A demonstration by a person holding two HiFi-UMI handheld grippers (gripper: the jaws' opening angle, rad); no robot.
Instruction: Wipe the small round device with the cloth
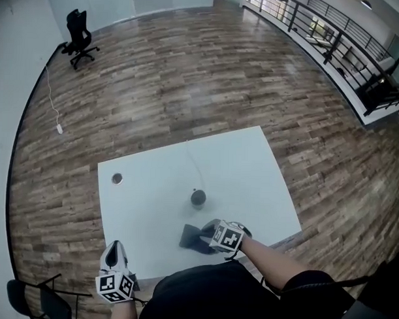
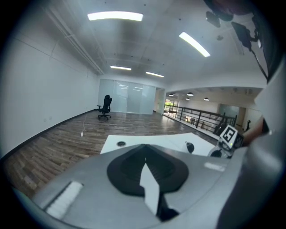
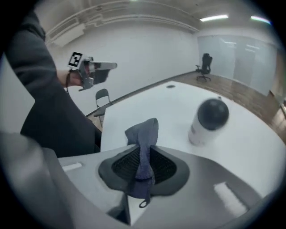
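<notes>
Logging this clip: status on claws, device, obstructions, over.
Right claw shut on dark blue-grey cloth. Left claw shut, empty. Small round black-topped device upright on white table, not touching cloth. Nothing between them.

Black office chair [image 1: 78, 37], white table [image 1: 251, 164], round grommet [image 1: 117, 179], wood floor [image 1: 189, 77], dark railing [image 1: 334, 36]

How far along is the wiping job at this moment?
Done: the right gripper is shut on the cloth. In hand: the cloth is held beside the small round device on the table, apart from it. Left: the wiping itself, as no contact shows yet.
</notes>
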